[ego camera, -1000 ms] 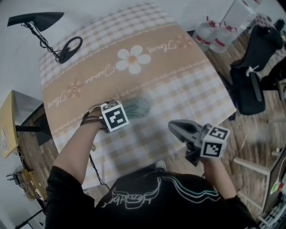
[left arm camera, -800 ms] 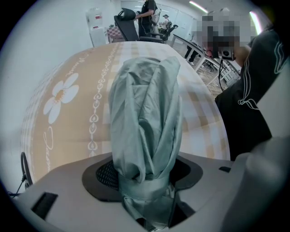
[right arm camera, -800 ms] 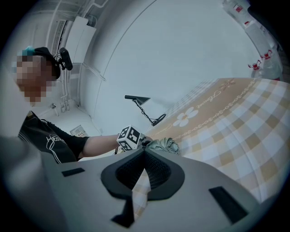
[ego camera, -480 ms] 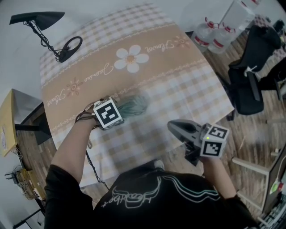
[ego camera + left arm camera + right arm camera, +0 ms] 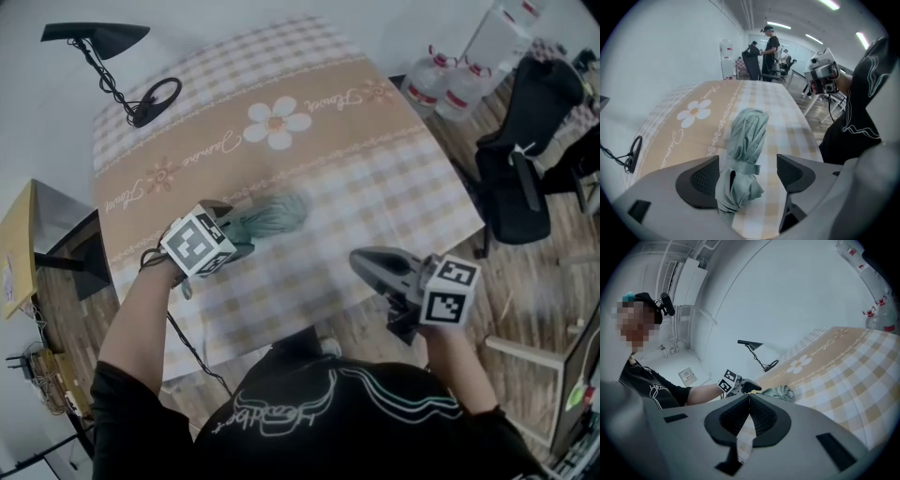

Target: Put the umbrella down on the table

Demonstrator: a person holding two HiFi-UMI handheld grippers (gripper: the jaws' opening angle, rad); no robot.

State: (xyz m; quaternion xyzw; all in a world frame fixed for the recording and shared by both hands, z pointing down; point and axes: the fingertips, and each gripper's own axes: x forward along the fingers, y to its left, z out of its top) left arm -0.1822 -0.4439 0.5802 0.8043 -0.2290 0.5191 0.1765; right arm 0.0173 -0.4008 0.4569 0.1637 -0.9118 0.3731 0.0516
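Note:
The folded pale-green umbrella (image 5: 274,217) lies on the table (image 5: 375,169), which is covered with a checked cloth with a daisy print. My left gripper (image 5: 228,225) hovers over the umbrella's near end, pointing steeply down. Its jaws are opening. In the left gripper view the umbrella (image 5: 745,140) lies between the wide-apart pads of the left gripper (image 5: 747,173), with a clear gap at the right pad. My right gripper (image 5: 367,264) is off the table's near right edge, shut and empty. In the right gripper view the right gripper (image 5: 749,416) has its pads meeting, and the umbrella (image 5: 780,392) lies beyond.
A black desk lamp (image 5: 94,37) and its cable loop (image 5: 155,98) are at the table's far left. Water bottles (image 5: 450,84) and a black office chair (image 5: 525,159) stand to the right. A cardboard box (image 5: 14,253) is at the left. People (image 5: 768,47) stand far behind.
My left gripper has lifted and drawn back toward the near left, leaving the umbrella lying on the cloth. The right gripper has shifted slightly.

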